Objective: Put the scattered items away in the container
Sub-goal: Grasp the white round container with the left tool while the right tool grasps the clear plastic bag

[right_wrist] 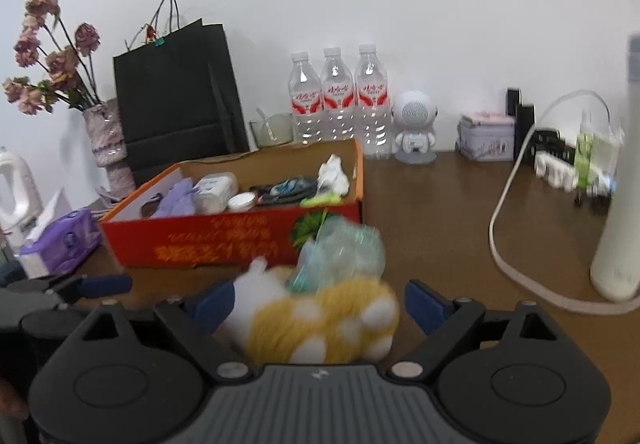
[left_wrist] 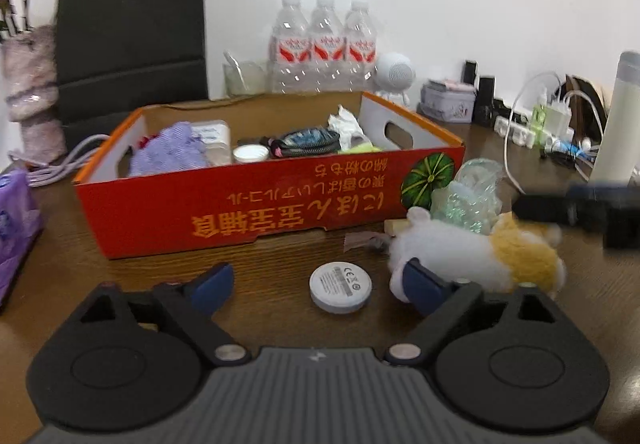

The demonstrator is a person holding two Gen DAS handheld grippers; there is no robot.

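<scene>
Box point(left_wrist: 256, 203) partly filled; plush toy point(right_wrist: 320, 324), white disc point(left_wrist: 340, 286), probably crumpled plastic point(left_wrist: 468, 195) left on tabletop point(left_wrist: 260, 276). Left hand-held gripper point(left_wrist: 316, 284) open, empty; right hand-held gripper point(right_wrist: 316, 304) open astride plush toy.

In the left wrist view, bare table point(left_wrist: 280, 264) lies open in the lower middle, between the red box point(left_wrist: 248, 203) above and a white disc point(left_wrist: 340, 286) just right of centre. The plush toy point(left_wrist: 480, 252) and a crumpled plastic bag point(left_wrist: 472, 191) crowd the box's right corner. In the right wrist view, open tabletop fills the middle right, bounded by a white cable point(right_wrist: 516, 244) and a tall white cylinder point(right_wrist: 624, 203) at the right edge.
</scene>
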